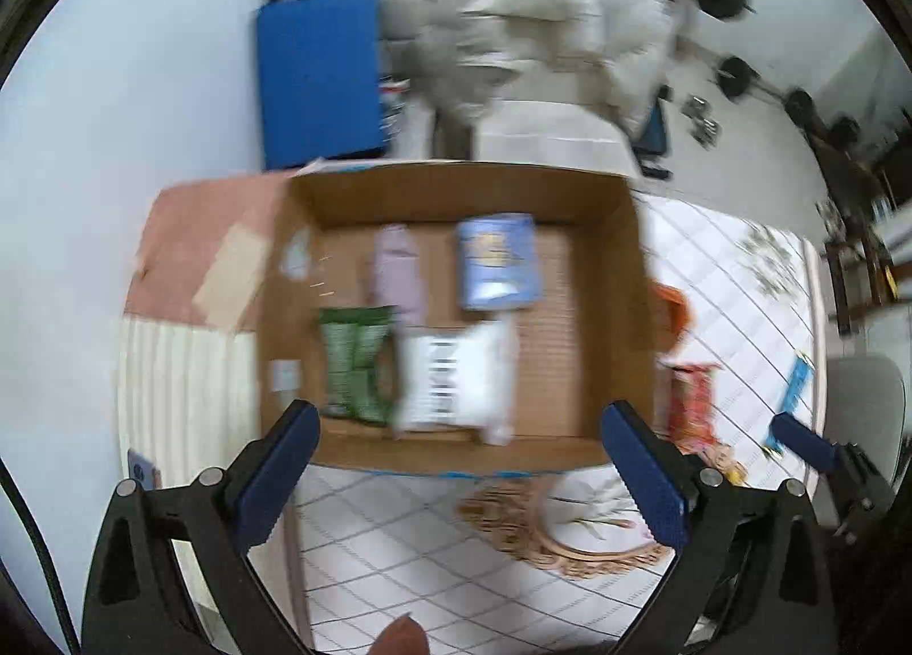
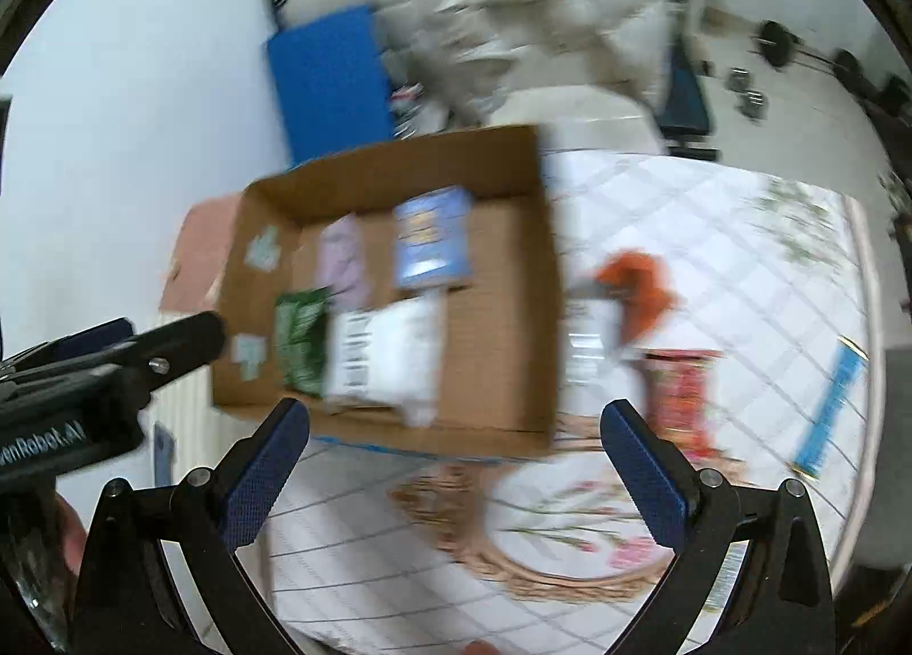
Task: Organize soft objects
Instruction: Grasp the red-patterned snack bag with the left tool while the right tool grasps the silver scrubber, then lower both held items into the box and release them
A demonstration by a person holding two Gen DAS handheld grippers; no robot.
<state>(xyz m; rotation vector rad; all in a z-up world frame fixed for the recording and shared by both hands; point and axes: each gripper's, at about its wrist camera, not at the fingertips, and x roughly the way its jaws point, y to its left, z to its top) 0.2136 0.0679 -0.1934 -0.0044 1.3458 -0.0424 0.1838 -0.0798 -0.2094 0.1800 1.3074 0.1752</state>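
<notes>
An open cardboard box (image 1: 570, 358) sits on a quilted white bed. Inside lie a green packet (image 1: 356, 364), a white packet with a barcode (image 1: 453, 375), a blue packet (image 1: 499, 261) and a pale pink packet (image 1: 396, 267). The box also shows in the right wrist view (image 2: 496, 324). Right of the box lie an orange item (image 2: 641, 284), a red packet (image 2: 681, 398) and a blue strip packet (image 2: 832, 410). My left gripper (image 1: 461, 427) is open and empty above the box's near edge. My right gripper (image 2: 456, 427) is open and empty, near the box's front edge.
A pink cloth (image 1: 199, 233) lies left of the box. A blue mat (image 1: 319, 79) leans on the wall behind. White bedding (image 1: 547, 28) is piled at the back. Weights (image 1: 735, 79) lie on the floor to the right. The quilted bed surface (image 2: 399, 552) spreads in front.
</notes>
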